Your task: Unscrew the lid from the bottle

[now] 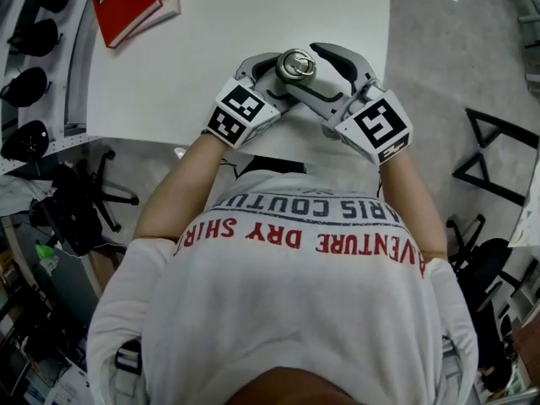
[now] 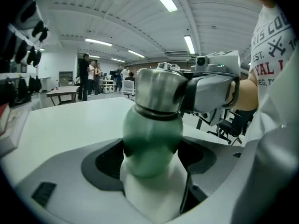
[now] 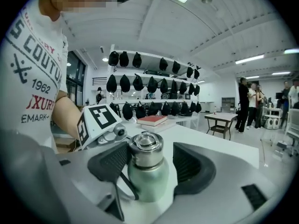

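A pale green bottle (image 2: 152, 134) with a steel lid (image 1: 297, 64) is held over the near edge of the white table (image 1: 194, 66). My left gripper (image 2: 152, 160) is shut on the bottle's green body, both pads pressing its sides. In the head view the left gripper (image 1: 277, 78) comes in from the left and the right gripper (image 1: 319, 78) from the right. In the right gripper view the lid (image 3: 145, 150) sits between the jaws of my right gripper (image 3: 149, 164). The left pad is against the lid, but a gap shows at the right pad, so it is open.
A red book (image 1: 126, 2) lies at the table's far left corner. A rack of black caps (image 3: 149, 83) stands to the left beyond it. An office chair (image 1: 84, 201) stands beside the person. Several people (image 2: 88, 76) and more tables stand far off.
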